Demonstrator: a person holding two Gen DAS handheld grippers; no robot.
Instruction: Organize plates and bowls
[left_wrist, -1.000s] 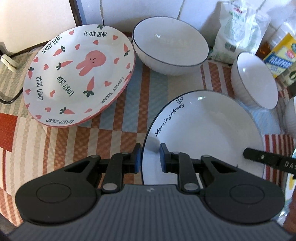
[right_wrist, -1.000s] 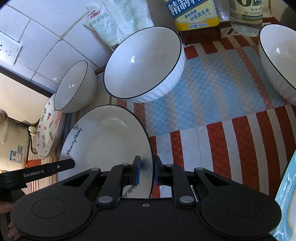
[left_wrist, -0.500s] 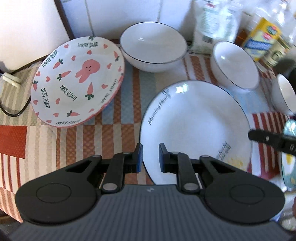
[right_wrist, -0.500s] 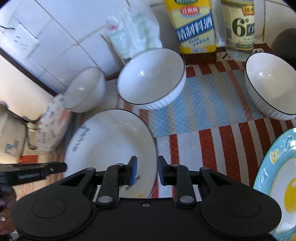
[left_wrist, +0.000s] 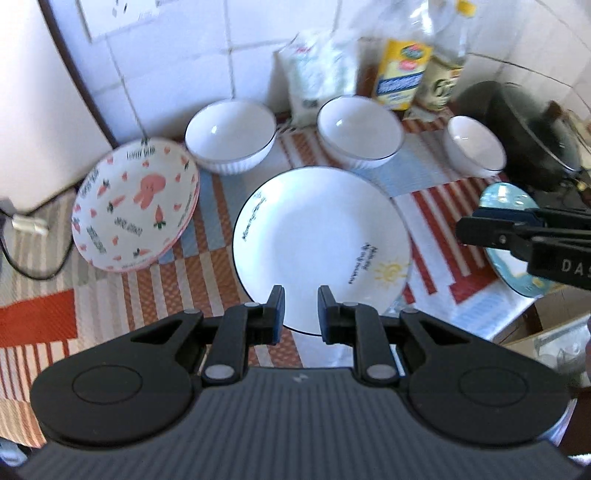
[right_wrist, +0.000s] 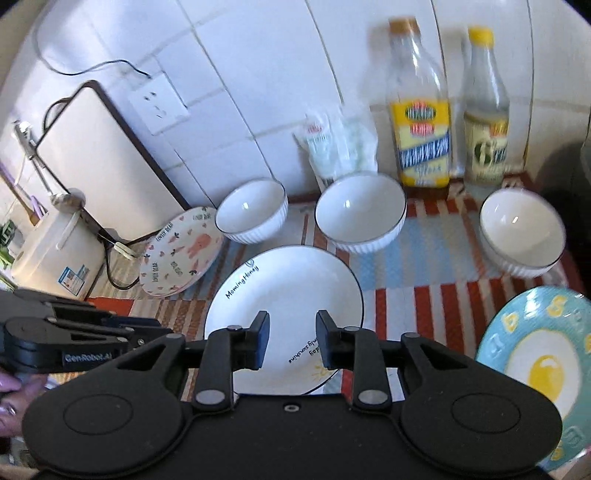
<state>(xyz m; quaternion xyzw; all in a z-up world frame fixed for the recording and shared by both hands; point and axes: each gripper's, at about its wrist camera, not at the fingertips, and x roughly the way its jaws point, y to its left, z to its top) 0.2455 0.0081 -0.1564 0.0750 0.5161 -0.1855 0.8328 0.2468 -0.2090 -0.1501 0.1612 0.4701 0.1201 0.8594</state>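
Observation:
A white "Morning Honey" plate (left_wrist: 317, 236) (right_wrist: 284, 314) lies flat on the striped mat in the middle. A pink rabbit plate (left_wrist: 136, 203) (right_wrist: 181, 251) sits tilted at the left. Three white ribbed bowls stand behind: left (left_wrist: 231, 134) (right_wrist: 251, 210), middle (left_wrist: 360, 129) (right_wrist: 360, 210), right (left_wrist: 474, 149) (right_wrist: 522, 232). A blue egg plate (left_wrist: 517, 236) (right_wrist: 535, 365) lies at the right. My left gripper (left_wrist: 301, 314) is open and empty above the white plate's near rim. My right gripper (right_wrist: 290, 338) is open and empty above the same plate.
Two bottles (right_wrist: 421, 110) (right_wrist: 484, 110) and a white bag (right_wrist: 340, 147) stand against the tiled wall. A white appliance (right_wrist: 55, 251) with a cable sits at far left. A dark pot (left_wrist: 532, 136) stands at far right.
Both grippers have pulled back and up from the white plate and their jaws have opened wider. The plate now lies flat on the mat.

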